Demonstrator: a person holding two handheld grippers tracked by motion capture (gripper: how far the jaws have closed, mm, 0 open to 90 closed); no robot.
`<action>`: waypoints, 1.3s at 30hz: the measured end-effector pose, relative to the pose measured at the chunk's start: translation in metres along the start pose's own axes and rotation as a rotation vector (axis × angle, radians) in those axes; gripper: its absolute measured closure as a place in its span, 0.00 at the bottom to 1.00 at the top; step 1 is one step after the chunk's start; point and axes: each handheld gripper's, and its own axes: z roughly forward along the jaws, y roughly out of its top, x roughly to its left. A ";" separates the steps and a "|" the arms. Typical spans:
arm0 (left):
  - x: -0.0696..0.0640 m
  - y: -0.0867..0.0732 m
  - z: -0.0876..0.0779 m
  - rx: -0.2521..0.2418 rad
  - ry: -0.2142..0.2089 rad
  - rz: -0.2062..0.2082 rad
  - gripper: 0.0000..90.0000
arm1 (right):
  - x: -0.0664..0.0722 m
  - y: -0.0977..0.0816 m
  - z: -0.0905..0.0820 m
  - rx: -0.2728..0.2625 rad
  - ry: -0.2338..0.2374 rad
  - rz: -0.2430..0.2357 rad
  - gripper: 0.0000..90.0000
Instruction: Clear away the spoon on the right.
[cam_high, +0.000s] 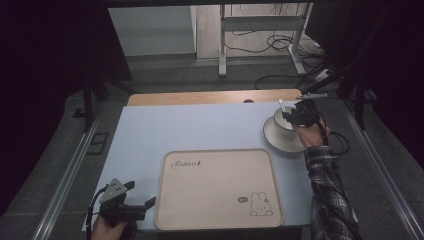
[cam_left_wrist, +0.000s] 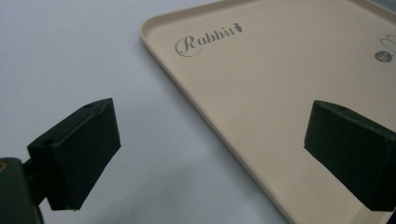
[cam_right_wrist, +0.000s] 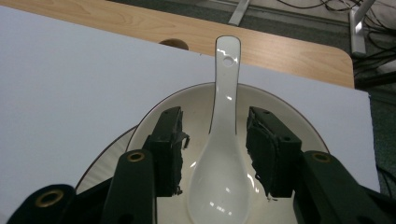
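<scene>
Right tongs (cam_right_wrist: 217, 154) straddle white ceramic spoon (cam_right_wrist: 219, 163) in white bowl (cam_right_wrist: 289, 116), pads apart, not yet gripping; set for pickup. Left tongs (cam_left_wrist: 210, 154) apart, idle beside beige rabbit-print tray (cam_left_wrist: 261, 93).

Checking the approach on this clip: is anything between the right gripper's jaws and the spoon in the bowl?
Nothing visible. The right gripper straddles the white spoon lying in the bowl; one jaw stands on each side of it, with small gaps and nothing in them.
</scene>
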 end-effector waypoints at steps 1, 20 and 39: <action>0.000 0.000 0.000 0.000 0.000 0.000 0.04 | 0.000 0.000 0.000 0.000 0.000 0.000 0.63; 0.000 0.000 0.000 -0.002 -0.001 -0.002 0.04 | -0.005 0.005 0.043 0.086 -0.010 -0.040 0.81; 0.000 0.000 0.000 0.001 0.002 0.002 0.04 | -0.001 0.018 0.013 0.057 0.018 -0.020 0.82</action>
